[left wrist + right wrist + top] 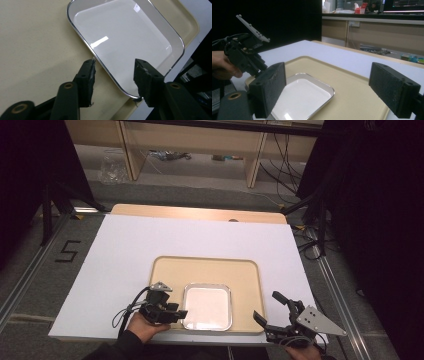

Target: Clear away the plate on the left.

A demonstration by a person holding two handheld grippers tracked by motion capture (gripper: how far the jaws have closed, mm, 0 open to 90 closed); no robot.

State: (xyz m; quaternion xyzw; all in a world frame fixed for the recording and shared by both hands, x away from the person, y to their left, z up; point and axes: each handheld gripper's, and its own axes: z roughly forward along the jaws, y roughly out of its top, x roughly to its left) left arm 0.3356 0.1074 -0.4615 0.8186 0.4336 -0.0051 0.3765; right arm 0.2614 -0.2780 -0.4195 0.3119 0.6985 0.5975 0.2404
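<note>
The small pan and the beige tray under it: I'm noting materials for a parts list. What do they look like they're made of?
The small pan looks like polished metal: a bright chrome-like rim and a glossy, reflective floor. The beige tray looks like matte plastic, though coated wood is possible.

The right claw (264,306) partly runs off the high view's bottom edge, along with the hand holding it. In the left claw (114,71) view, its far jaw covers the metal tray's (126,40) nearest corner.
</note>
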